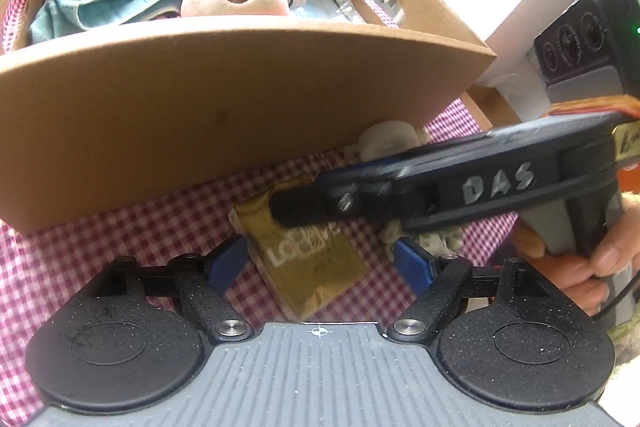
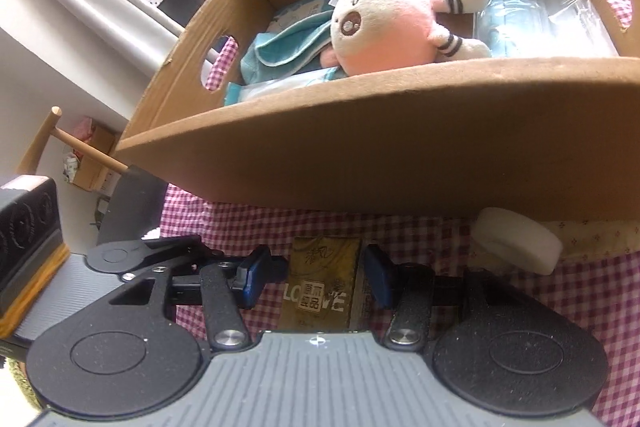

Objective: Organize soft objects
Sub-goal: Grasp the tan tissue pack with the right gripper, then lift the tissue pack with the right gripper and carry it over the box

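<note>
lay lengthwise on the checked cloth (image 2: 440,239) below the cardboard box (image 2: 360,139), the gold packet (image 2: 320,287), clamped between right gripper (image 2: 320,279) pads, left gripper (image 1: 320,263) open alongside.

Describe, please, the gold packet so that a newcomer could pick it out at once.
Start at the big cardboard box on the red-checked tablecloth. On the cloth just in front of its near wall lies the gold packet, flat between the right gripper fingers. It is the only shiny gold, printed item; the white roll beside it is plain.
</note>
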